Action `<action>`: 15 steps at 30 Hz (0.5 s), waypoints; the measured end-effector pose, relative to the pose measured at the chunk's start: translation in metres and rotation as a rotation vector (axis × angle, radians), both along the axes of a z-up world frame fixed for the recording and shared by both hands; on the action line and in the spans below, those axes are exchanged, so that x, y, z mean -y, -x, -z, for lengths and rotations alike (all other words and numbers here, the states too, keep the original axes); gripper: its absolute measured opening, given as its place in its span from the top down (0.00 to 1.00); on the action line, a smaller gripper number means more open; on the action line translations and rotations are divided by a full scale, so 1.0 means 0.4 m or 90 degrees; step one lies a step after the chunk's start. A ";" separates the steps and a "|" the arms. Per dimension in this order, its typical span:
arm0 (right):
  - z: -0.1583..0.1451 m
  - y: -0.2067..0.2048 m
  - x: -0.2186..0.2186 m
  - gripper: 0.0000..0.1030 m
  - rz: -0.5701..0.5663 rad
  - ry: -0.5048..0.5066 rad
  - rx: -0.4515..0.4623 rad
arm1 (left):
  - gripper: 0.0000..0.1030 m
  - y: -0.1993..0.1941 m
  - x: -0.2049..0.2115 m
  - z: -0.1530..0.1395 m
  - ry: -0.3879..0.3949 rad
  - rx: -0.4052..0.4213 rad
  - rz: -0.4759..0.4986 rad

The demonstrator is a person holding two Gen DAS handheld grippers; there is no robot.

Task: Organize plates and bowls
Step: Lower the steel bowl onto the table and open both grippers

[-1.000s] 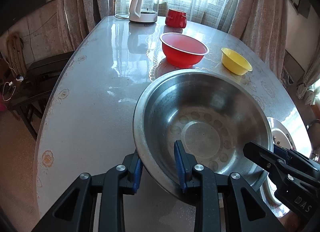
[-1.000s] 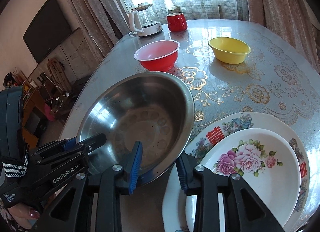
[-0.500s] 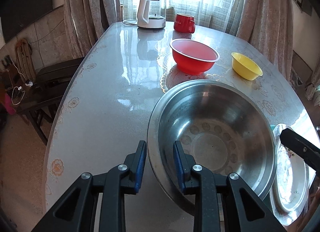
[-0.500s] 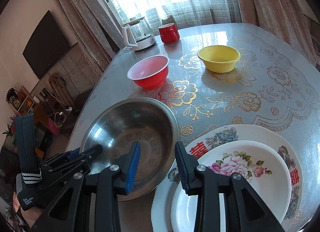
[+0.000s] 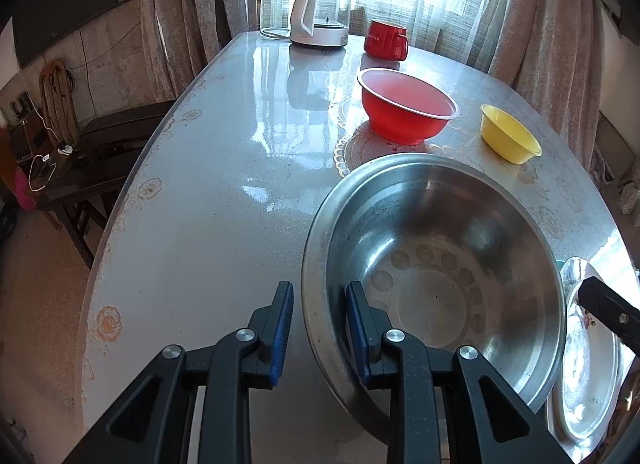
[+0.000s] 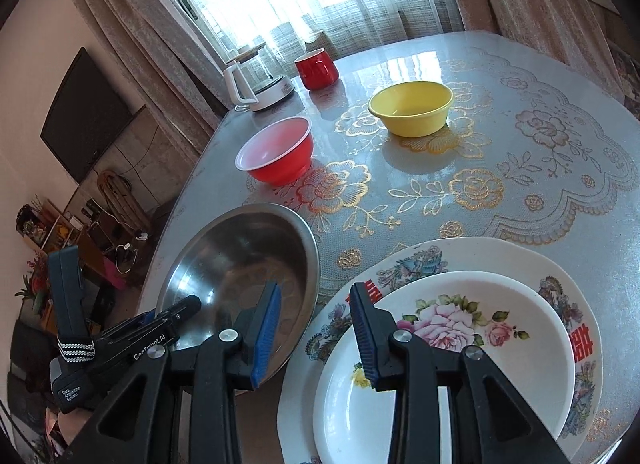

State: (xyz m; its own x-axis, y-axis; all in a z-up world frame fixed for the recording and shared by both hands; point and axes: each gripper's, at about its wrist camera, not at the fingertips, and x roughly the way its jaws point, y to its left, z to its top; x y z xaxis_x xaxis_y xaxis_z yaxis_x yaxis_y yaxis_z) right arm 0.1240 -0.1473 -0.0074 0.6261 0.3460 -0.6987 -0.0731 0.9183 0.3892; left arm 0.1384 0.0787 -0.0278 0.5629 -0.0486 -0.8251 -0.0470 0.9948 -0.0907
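- The steel bowl (image 5: 436, 264) sits low and right of centre in the left wrist view, on the table (image 5: 224, 191), just beside the plates (image 6: 460, 344).
- The left gripper (image 5: 318, 328) straddles the bowl's near rim: one blue pad is inside the bowl, the other outside. A gap shows on both sides of the rim, so the fingers look slightly parted and not pressing; it holds nothing.
- The right gripper (image 6: 314, 328) is at the bottom centre of its own view, over the gap between bowl and plates. Its fingers are partly open and empty.
- The red bowl (image 5: 408, 109) and yellow bowl (image 5: 510, 139) stand apart in the upper right of the left wrist view, with a kettle (image 5: 320, 11) and a red mug (image 5: 386, 39) behind them.
- Handling, as a judgement: the steel bowl is probably stiff and fairly light, with a thin, smooth rim that could slip or pivot in a one-sided pinch. Gripping squarely across the rim and keeping it level seems wise.
- The two stacked plates look like ceramic or melamine: rigid and glossy, and breakable if ceramic. Only the raised edge offers a hold.
- The red and yellow bowls look like light plastic; a rim pinch should do, and they would likely nest in the steel bowl.
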 end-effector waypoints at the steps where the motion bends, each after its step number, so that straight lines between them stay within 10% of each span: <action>1: 0.003 -0.002 -0.010 0.65 -0.010 0.000 -0.002 | 0.73 0.000 -0.001 0.000 -0.002 -0.001 -0.002; 15: 0.020 -0.005 -0.033 0.63 -0.045 -0.021 0.002 | 0.68 0.015 -0.029 -0.025 0.033 0.011 -0.029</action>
